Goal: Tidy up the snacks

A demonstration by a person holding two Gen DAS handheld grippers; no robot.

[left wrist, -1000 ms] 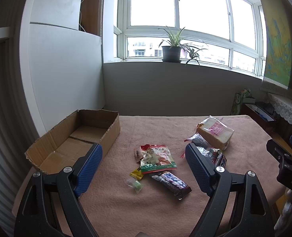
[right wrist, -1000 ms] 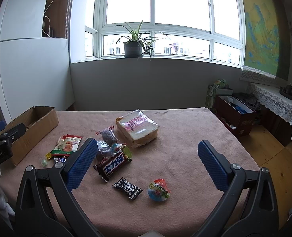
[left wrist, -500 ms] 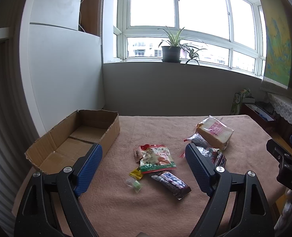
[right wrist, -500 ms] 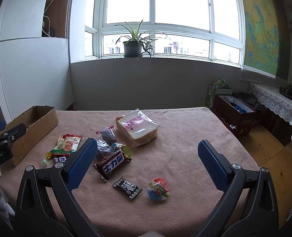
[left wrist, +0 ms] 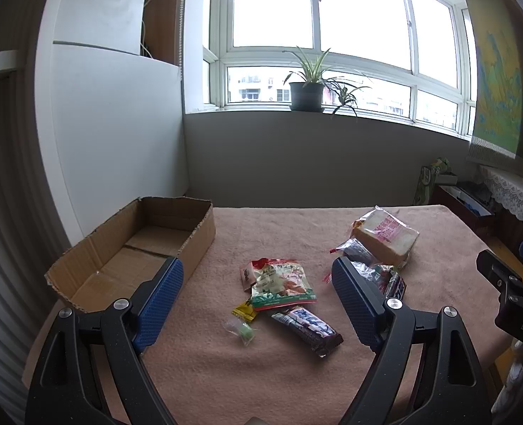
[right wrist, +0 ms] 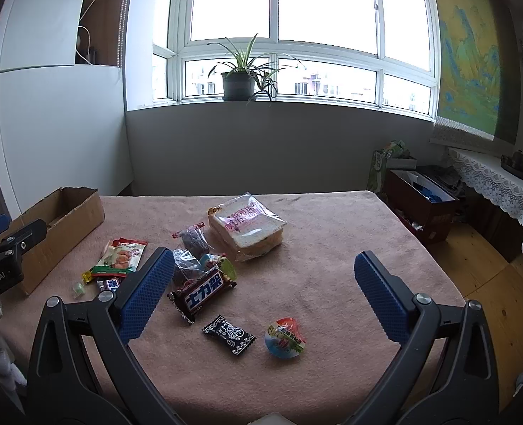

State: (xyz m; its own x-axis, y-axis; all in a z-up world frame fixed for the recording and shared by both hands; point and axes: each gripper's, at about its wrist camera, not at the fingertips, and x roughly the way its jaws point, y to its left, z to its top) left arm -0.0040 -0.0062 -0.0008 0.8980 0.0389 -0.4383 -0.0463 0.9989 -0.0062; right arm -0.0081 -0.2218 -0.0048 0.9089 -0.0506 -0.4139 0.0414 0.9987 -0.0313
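Observation:
Snacks lie scattered on a pink tablecloth [left wrist: 261,372]. An empty cardboard box [left wrist: 137,244] sits at the left. In the left wrist view my left gripper [left wrist: 258,283] is open above a green-and-red packet [left wrist: 282,281], a dark bar [left wrist: 305,326], a yellow candy [left wrist: 244,310] and a green candy [left wrist: 244,333]. Bagged bread [right wrist: 245,226] lies further back. My right gripper [right wrist: 261,279] is open over a Snickers bar [right wrist: 203,288], a black candy [right wrist: 229,333] and a round colourful snack [right wrist: 284,336]. Neither gripper holds anything.
A wall with a windowsill and a potted plant [right wrist: 238,78] stands behind the table. To the right are a wooden floor [right wrist: 502,301], a dark open box [right wrist: 420,205] and a lace-covered shelf [right wrist: 498,191]. A white cabinet [left wrist: 113,134] stands behind the cardboard box.

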